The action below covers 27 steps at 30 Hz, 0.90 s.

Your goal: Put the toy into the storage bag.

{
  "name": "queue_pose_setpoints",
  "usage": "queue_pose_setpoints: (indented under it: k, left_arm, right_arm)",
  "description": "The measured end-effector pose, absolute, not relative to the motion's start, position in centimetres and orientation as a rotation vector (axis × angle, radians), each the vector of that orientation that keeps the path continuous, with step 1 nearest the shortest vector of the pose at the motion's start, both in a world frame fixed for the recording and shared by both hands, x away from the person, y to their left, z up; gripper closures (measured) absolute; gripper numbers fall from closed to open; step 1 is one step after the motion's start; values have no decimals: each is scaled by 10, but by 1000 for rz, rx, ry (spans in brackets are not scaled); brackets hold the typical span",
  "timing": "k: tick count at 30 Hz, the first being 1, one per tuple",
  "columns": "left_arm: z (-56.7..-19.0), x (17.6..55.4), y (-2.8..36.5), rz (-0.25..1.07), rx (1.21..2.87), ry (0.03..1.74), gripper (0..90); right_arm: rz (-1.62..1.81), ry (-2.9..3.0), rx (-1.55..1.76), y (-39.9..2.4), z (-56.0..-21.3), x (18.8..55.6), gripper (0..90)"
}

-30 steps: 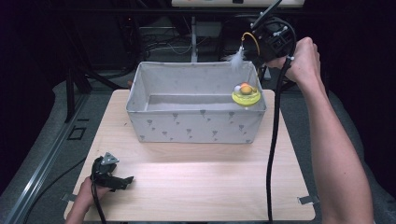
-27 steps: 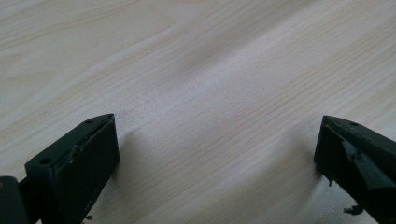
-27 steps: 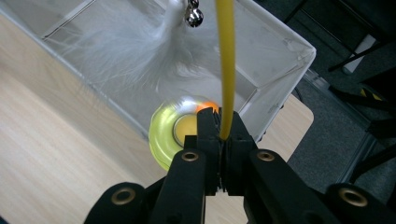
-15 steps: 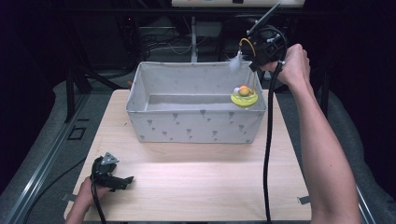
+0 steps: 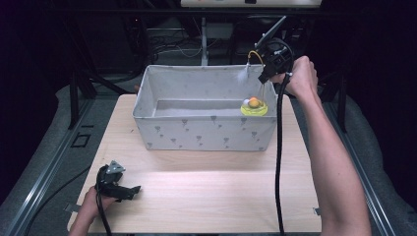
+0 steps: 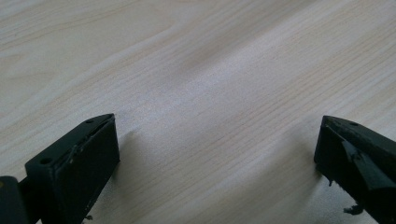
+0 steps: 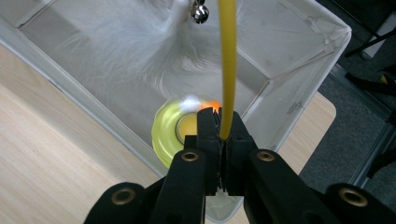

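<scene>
You are holding the right gripper (image 5: 268,69) over the far right corner of the grey fabric bin (image 5: 206,135), its jaws clamped tight on a thin yellow wand (image 7: 228,70). In the right gripper view the wand is running up out of the jaws, ending in a white feather tuft (image 7: 154,51) and a small silver bell (image 7: 201,13) that are dangling over the bin's interior. This looks like a cat teaser toy, and it is hanging above the bin rather than lying in it.

Already inside the bin, at its right end, a yellow-green round toy (image 5: 254,107) with an orange ball (image 5: 253,102) on it is sitting on the bin floor, just below the feathers.

Your left gripper (image 5: 123,189) is resting on the near left part of the wooden table (image 5: 206,191), jaws spread wide with only bare tabletop between them; it is taking no part in the work.

Judgement: the task appears to be loading toys into the bin. One item is placed. The wand is positioned above the bin but not released. What is left: lowering it in, opening the jaws, and pulling the hand clear without snagging the feathers.
</scene>
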<state>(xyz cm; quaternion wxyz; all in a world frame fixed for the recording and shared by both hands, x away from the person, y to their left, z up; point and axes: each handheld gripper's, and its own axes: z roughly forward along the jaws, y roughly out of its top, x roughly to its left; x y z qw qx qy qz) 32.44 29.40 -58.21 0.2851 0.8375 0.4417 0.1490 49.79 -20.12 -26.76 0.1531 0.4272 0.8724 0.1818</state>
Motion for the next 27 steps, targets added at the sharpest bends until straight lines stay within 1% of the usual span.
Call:
queue_pose_setpoints:
  k: [11,27]
  left_arm:
    - [-582,324,294,399,2241,1180,0]
    - [-582,324,294,399,2241,1181,0]
  right_arm:
    - [498,2540,1245,-202,-292,503,884]
    - [480,2575,1283,-208,-318,504,884]
